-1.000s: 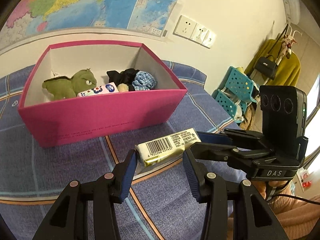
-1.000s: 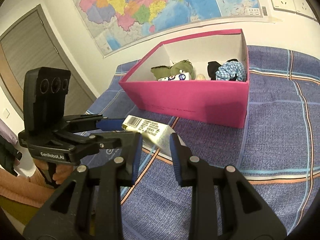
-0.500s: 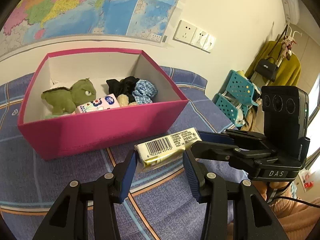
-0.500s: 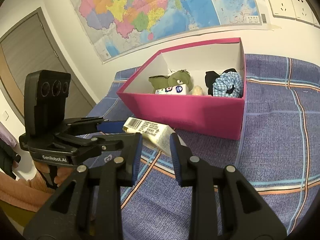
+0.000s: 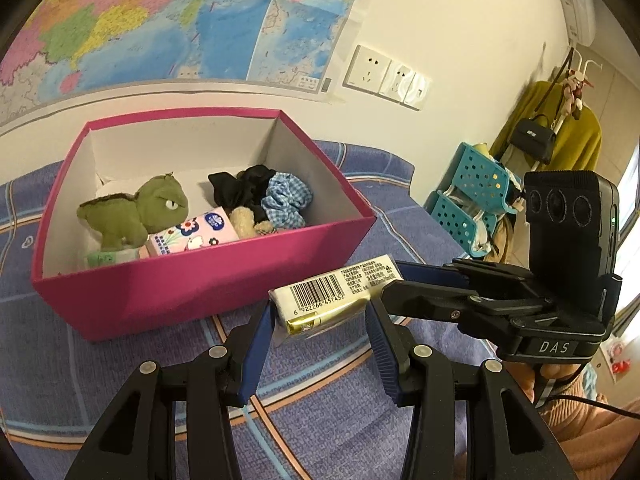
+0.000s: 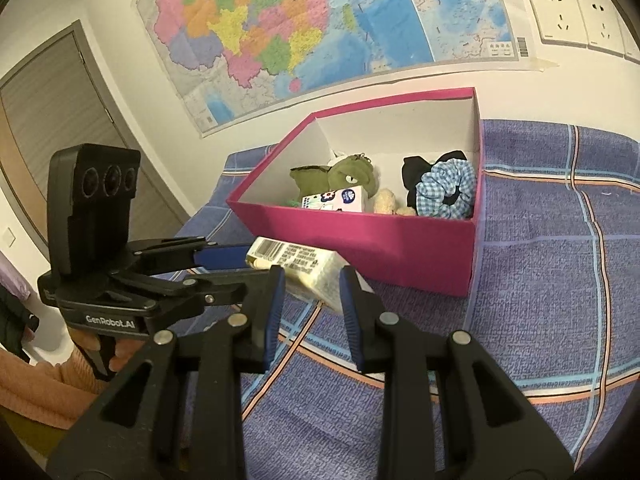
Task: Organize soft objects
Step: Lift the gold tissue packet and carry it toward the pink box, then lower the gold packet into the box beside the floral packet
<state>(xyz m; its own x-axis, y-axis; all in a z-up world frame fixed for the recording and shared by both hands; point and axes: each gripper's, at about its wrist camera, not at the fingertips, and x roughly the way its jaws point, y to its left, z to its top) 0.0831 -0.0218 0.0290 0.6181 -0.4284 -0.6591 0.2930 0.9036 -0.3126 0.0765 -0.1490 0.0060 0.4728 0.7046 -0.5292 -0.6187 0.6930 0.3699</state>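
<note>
Both grippers clamp one tissue pack (image 5: 334,294): left gripper (image 5: 316,320) apparently on its barcode end, right gripper (image 6: 312,286) on the other. The pink box (image 5: 208,284) lies at eleven o'clock, just beyond.

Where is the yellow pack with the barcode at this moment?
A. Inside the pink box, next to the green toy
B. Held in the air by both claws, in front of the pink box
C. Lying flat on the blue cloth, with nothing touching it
B: the yellow pack sits between the pads of the left claw and the right claw, in front of the pink box.
</note>
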